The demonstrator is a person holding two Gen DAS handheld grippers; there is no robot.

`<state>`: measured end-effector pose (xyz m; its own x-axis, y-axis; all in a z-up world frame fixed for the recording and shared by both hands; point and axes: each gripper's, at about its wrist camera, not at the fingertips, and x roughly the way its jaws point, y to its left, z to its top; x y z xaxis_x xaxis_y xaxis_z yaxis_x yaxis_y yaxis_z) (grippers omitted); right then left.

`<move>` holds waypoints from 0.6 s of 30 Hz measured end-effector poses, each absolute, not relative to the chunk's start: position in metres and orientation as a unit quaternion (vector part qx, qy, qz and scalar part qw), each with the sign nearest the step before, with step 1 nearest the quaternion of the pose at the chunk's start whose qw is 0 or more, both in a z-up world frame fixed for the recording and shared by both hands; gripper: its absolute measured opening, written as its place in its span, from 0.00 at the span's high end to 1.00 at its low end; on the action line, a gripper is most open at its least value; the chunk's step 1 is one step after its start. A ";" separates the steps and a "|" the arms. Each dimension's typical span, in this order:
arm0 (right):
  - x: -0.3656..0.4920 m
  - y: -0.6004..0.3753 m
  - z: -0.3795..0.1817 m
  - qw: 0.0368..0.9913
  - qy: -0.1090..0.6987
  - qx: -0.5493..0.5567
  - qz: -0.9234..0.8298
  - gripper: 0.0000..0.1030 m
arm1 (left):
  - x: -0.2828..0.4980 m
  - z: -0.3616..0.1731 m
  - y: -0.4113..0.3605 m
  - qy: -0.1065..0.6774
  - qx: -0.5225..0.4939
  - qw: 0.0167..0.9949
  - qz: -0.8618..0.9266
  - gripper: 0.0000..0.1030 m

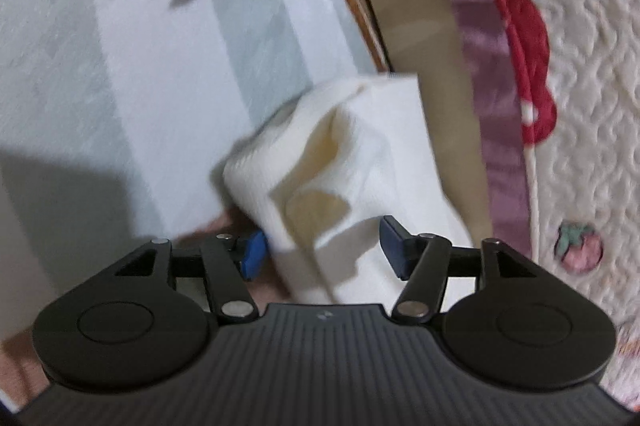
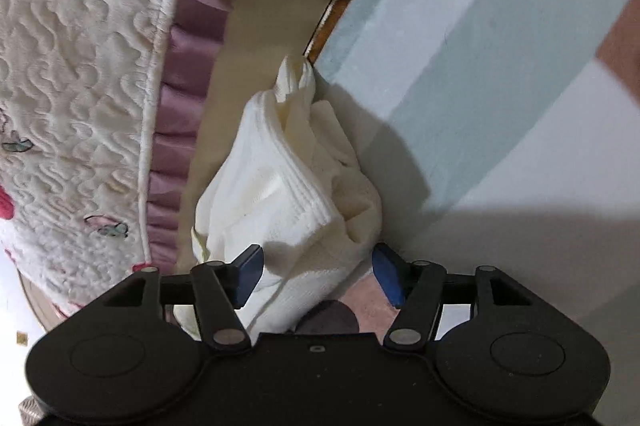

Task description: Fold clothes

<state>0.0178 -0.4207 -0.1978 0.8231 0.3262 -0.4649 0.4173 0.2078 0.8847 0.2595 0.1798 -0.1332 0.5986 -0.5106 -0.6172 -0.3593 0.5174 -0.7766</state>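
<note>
In the left wrist view, the cream knit garment (image 1: 340,161) is seen lying bunched on the striped cover (image 1: 140,65), beside its edge, and the left gripper (image 1: 324,250) is held with its jaws apart around one end of the cloth, not pinching it. In the right wrist view, the right gripper (image 2: 316,274) is likewise spread wide around the garment's other end, unclamped. With nothing held, the loose heap could be left creased, or slid off toward the quilted blanket (image 2: 80,85).

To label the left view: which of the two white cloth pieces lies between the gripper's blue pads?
The lower white garment, bunched on the striped blanket between the open left gripper. The other hangs at the top edge.
</note>
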 end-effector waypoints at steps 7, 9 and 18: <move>0.022 -0.406 -0.194 0.757 0.243 0.604 -0.048 0.33 | 0.265 -0.129 0.161 0.434 -0.435 0.788 -0.045 0.64; 0.022 -0.409 -0.193 0.766 0.241 0.594 -0.049 0.38 | 0.268 -0.127 0.155 0.441 -0.406 0.799 -0.043 0.86; 0.004 -0.409 -0.132 0.856 0.198 0.478 0.018 0.84 | 0.249 -0.030 0.130 0.392 -0.199 0.879 -0.186 0.91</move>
